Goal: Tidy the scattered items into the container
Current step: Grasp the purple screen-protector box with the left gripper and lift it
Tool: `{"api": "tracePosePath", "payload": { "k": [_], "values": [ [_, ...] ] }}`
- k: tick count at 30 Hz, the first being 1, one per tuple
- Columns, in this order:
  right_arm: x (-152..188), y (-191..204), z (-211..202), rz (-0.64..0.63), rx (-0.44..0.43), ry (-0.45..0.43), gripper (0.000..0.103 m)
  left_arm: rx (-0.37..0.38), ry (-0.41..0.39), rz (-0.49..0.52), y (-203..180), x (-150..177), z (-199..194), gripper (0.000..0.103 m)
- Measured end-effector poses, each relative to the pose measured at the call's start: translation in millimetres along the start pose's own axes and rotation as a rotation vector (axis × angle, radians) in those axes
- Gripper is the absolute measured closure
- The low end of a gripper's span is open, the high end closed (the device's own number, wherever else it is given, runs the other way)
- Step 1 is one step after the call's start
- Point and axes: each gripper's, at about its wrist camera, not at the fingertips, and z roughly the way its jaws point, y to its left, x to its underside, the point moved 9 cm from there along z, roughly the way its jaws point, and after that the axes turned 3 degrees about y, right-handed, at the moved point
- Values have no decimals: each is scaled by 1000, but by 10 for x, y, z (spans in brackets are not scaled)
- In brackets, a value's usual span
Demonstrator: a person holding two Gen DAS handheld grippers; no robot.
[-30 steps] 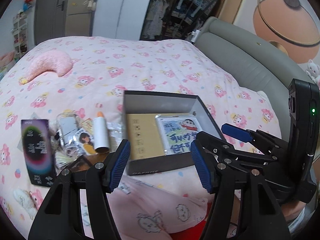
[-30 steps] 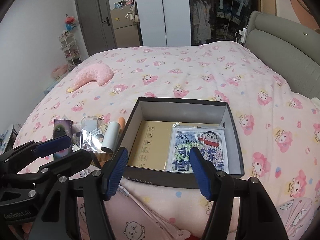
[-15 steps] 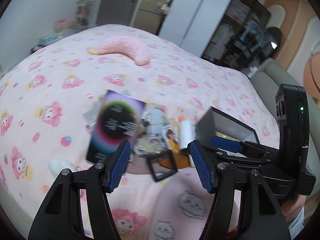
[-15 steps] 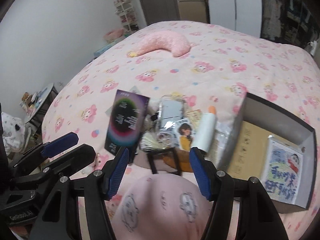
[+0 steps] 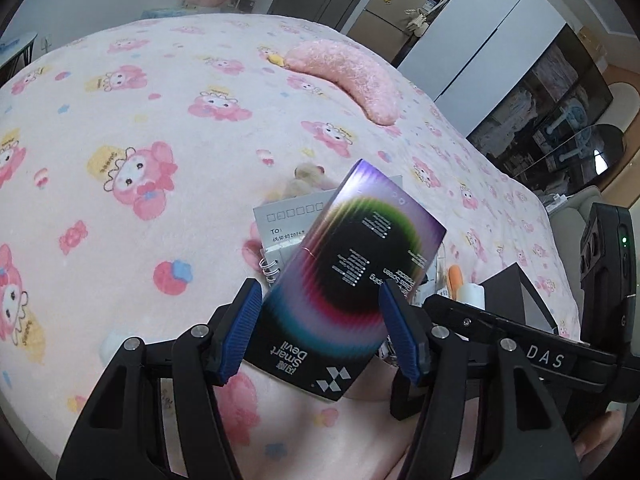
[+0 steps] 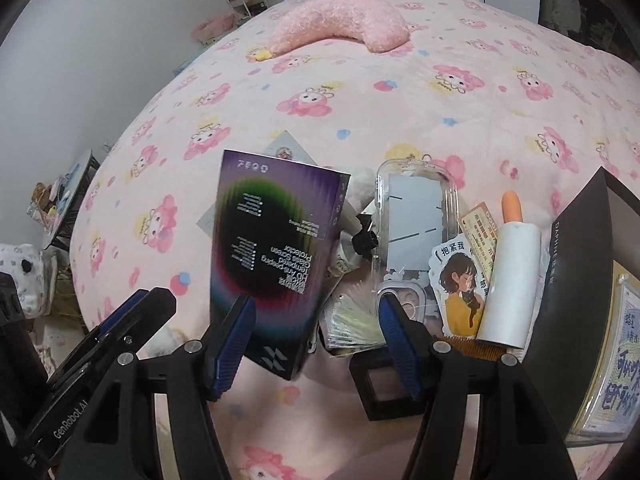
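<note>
Purple screen-protector box point(image 5: 352, 280) between the closing left gripper point(image 5: 320, 332) pads, not yet pinched, right gripper point(image 6: 316, 332) spread wide above clutter, black container point(image 6: 576, 280) alongside

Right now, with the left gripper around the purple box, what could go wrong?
1. The left gripper is closing around the purple box, which lies askew across a postcard and spiral notebook; the pads may catch a corner and twist it, or drag the paper along.
2. The right gripper hangs open close by over the same pile, near the clear case; the two could bump.
</note>
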Motion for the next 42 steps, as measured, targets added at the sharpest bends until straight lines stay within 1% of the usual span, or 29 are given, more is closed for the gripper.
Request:
{"api": "tracePosePath", "payload": {
  "k": [2, 4, 6, 8, 10, 12, 14, 17, 19, 20, 21, 22, 23, 25, 28, 30, 32, 35, 38, 42],
  "values": [
    [-36, -23, 115, 4, 13, 12, 42, 15, 20, -31, 72, -21, 126, 41],
    [-42, -37, 231, 7, 18, 38, 42, 12, 34, -48, 132, -42, 241, 41],
    [-52, -36, 308, 18, -4, 54, 42, 24, 53, -53, 167, -36, 344, 41],
    [-59, -40, 376, 21, -15, 71, 42, 18, 64, -50, 203, -23, 422, 41],
    [-30, -40, 470, 29, -35, 110, 42, 40, 88, -58, 223, -2, 512, 41],
    [2, -16, 557, 45, -88, 145, 42, 43, 102, -71, 259, 17, 586, 41],
    [16, 0, 609, 68, -133, 165, 42, 73, 112, -79, 258, 35, 629, 40],
    [24, 46, 604, 46, -136, 157, 43, 147, 134, -124, 240, 82, 665, 42],
    [29, 87, 588, 32, -155, 152, 46, 170, 141, -134, 230, 104, 661, 43],
    [35, 99, 587, 29, -165, 154, 47, 174, 143, -130, 216, 118, 654, 46],
    [42, 109, 585, 29, -173, 157, 49, 174, 149, -118, 193, 135, 646, 48],
    [48, 119, 580, 27, -181, 158, 54, 169, 148, -107, 174, 148, 629, 50],
    [50, 119, 571, 25, -178, 154, 55, 165, 148, -100, 154, 160, 610, 51],
    [39, 115, 521, 17, -162, 126, 57, 162, 158, -76, 87, 196, 564, 52],
    [-16, 141, 342, -21, -151, 33, 58, 188, 162, -69, -28, 247, 470, 52],
    [-47, 144, 231, -46, -142, -19, 58, 192, 153, -60, -105, 255, 389, 52],
    [-80, 142, 137, -50, -158, -52, 58, 198, 138, -40, -216, 249, 290, 52],
    [-128, 107, -37, -42, -197, -94, 60, 239, 118, -17, -443, 212, 125, 52],
    [-188, 77, -264, -37, -203, -147, 60, 273, 98, 12, -717, 152, -24, 51],
    [-251, -72, -667, -22, -207, -209, 60, 322, 84, 53, -1108, 78, -188, 51]
  ]
}}
